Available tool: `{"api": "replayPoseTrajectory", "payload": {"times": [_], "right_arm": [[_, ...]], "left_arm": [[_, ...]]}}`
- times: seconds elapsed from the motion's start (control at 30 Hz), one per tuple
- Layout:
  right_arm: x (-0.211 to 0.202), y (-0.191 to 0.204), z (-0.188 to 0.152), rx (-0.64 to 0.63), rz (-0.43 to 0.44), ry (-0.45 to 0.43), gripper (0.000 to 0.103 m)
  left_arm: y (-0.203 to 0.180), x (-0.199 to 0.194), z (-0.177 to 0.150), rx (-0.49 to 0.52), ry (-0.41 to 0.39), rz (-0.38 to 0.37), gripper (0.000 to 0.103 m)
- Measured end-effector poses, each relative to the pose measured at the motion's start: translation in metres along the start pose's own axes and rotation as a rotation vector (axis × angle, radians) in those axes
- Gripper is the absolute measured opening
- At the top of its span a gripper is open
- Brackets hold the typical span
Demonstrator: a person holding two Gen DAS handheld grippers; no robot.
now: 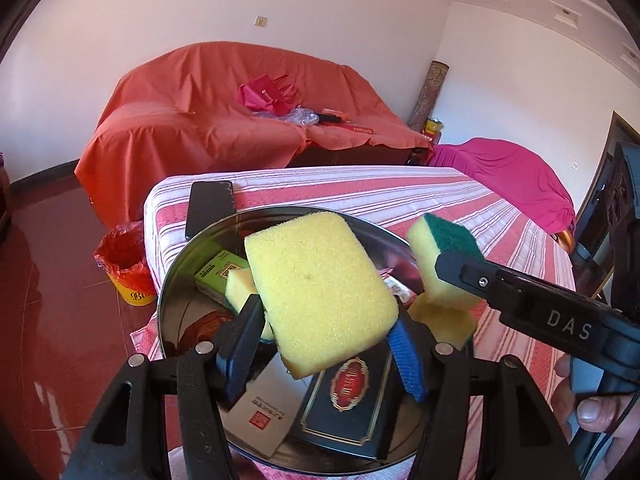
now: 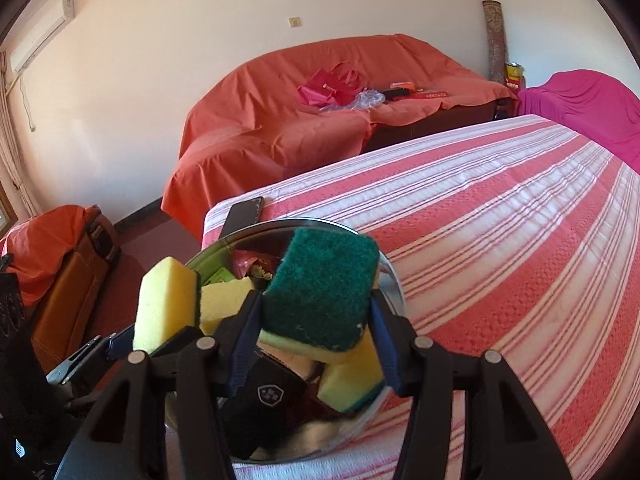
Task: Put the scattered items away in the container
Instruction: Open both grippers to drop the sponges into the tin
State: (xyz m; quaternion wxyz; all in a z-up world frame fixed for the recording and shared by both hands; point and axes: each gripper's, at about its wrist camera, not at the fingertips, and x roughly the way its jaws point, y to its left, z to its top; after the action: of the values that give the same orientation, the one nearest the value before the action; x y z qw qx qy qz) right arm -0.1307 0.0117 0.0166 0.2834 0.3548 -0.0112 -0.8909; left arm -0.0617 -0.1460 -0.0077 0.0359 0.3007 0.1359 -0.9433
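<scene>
Above the round steel bowl [image 1: 168, 292], porous sponges [image 1: 320, 296] [image 2: 320, 288] pinched by both grippers [image 1: 324, 344] [image 2: 316, 320].

Boxes [image 1: 347, 400] and sponges [image 2: 352, 380] crowd the bowl [image 1: 168, 300].

I see two yellow sponges [image 1: 320, 292] [image 2: 320, 296] held tilted above the round metal tin [image 1: 168, 292], which already contains boxes [image 1: 348, 400].

Worktop [image 2: 500, 216] w/ red-white striped cloth. Behind it, sofa [image 1: 208, 120] under orange cover, w/ pink bag [image 1: 266, 94] and clear plastic [image 1: 300, 116] on seat. Rolled rug [image 2: 495, 40] upright in corner. Pink-draped chair [image 1: 508, 176] at right. Yellow bin [image 1: 128, 264], red liner, on floor.
</scene>
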Motion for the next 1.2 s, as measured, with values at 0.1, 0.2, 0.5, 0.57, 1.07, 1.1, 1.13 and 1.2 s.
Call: {"api": "replayPoseTrajectory", "payload": {"times": [0.1,0.2,0.5,0.57,1.07,1.1,1.13,1.2], "right_arm": [[0.027,0.002,0.004,-0.002,-0.026,0.046,0.059],[0.048,-0.005,0.005,0.022,-0.02,0.112,0.073],[0.005,-0.021,0.001,0.106,-0.014,0.048,0.047],[0.009,-0.018,0.0,0.082,-0.009,0.091,0.036],[0.093,0.018,0.006,-0.069,0.034,0.284,0.023],[0.095,0.018,0.006,-0.067,0.038,0.29,0.024],[0.094,0.017,0.007,-0.061,0.042,0.288,0.024],[0.084,0.012,0.007,-0.042,0.062,0.268,0.024]], "left_arm": [[0.006,0.013,0.003,0.014,0.058,0.005,0.065],[0.015,0.016,0.002,-0.001,0.077,0.006,0.079],[0.03,-0.028,-0.002,-0.045,-0.093,0.048,0.089],[0.027,-0.034,-0.002,-0.029,-0.117,0.066,0.089],[0.031,0.027,0.002,-0.056,0.076,0.005,0.063],[0.031,0.032,0.001,-0.056,0.092,0.003,0.063],[0.032,0.035,0.0,-0.06,0.098,-0.003,0.063],[0.036,0.035,-0.004,-0.075,0.092,-0.007,0.063]]}}
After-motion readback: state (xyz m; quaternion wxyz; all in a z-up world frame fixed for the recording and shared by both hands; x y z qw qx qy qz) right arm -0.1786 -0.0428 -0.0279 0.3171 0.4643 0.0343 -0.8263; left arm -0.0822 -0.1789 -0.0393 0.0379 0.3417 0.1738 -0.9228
